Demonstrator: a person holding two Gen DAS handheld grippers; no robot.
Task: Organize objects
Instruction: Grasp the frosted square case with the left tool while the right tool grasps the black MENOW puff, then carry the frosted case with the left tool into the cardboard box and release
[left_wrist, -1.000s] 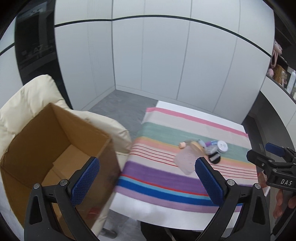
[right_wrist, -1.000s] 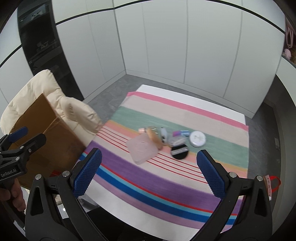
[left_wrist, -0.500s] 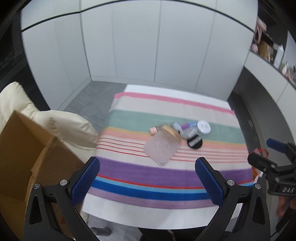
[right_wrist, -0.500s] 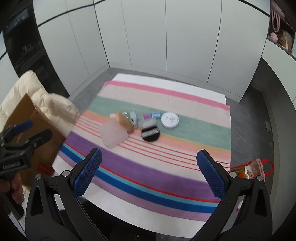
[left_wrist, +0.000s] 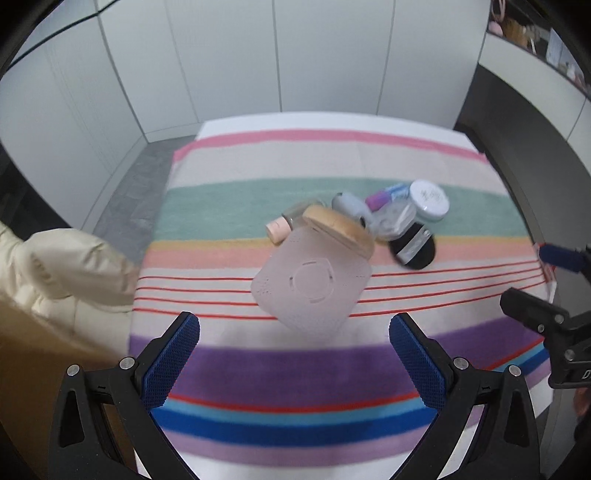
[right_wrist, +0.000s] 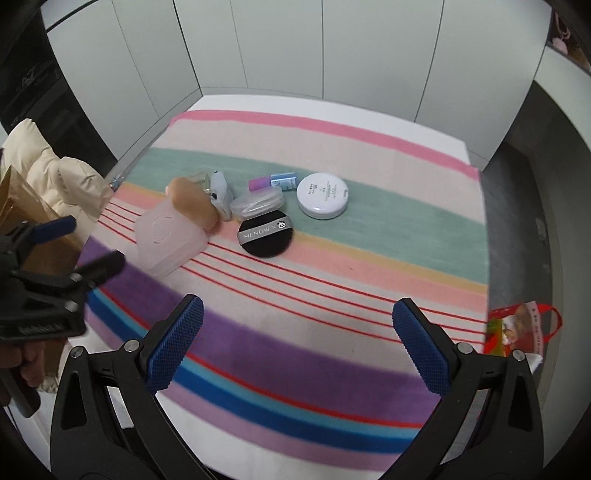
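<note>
Blue pads spread wide on both my grippers, nothing between them: left gripper (left_wrist: 294, 354) and right gripper (right_wrist: 297, 343) hover over the striped desk (right_wrist: 332, 295). Just ahead of my left fingers (left_wrist: 173, 360) lies the frosted pink jar (left_wrist: 312, 282) on its side, its wooden lid (left_wrist: 340, 229) pointing away. Beyond it huddle a black puff (right_wrist: 265, 233), a clear case (right_wrist: 258, 201), a white compact (right_wrist: 322, 195) and small tubes. To my left sits the box (right_wrist: 22, 221). I judge the jar comes first: lower the left fingers squarely across its body, clear of the lid, close gently so it can't roll.
</note>
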